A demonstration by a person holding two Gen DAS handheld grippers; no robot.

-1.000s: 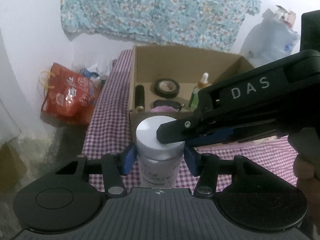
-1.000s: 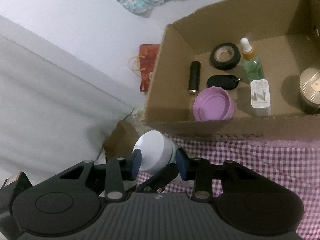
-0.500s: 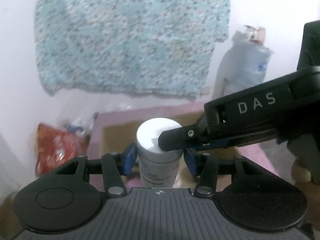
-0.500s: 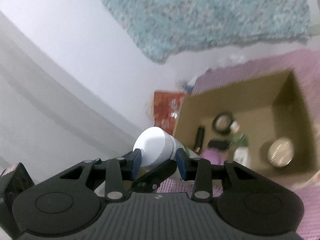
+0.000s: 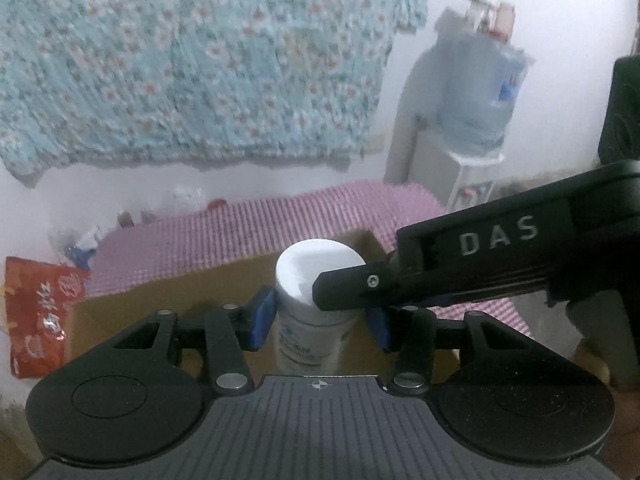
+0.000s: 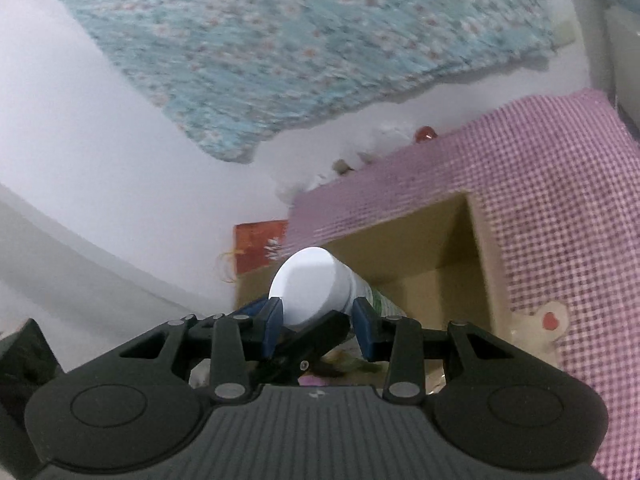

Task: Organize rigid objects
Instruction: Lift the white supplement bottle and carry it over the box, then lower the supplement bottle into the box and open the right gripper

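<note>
So we've got the white-capped jar [image 5: 316, 280] up in the air over the cardboard box [image 5: 168, 300], w/ both tools on it at once. The right gripper [image 6: 318, 320] has its blue pads clamped on the cap end, jar lying tilted between them in the right wrist view. The left gripper [image 5: 318, 318] sits around the jar body lower down, and its jaws are closing rn; the near pad looks to be right at the jar wall, but the other is partly hidden behind the right tool's finger, so we can't tell for sure if both pads are pressing. What could go wrong imo: the cap is smooth and round, so a grip on just that end could let the jar swing or slide out if the left side isn't properly seated. Two tools crossing this close could also knock each other and twist the jar loose. And if the cap isn't screwed tight, the body could drop off into the box onto whatever's in there; we only see blurry bits of the contents. Box stands on the pink checked cloth [image 6: 560, 220], and a hard drop could shove it. Writing: "DAS" in pale letters on the right tool's arm, clear in the left view. The jar has a bluish printed label but it's too blurred to read. The red bag [image 5: 36, 320] has white characters, not legible either.
</note>
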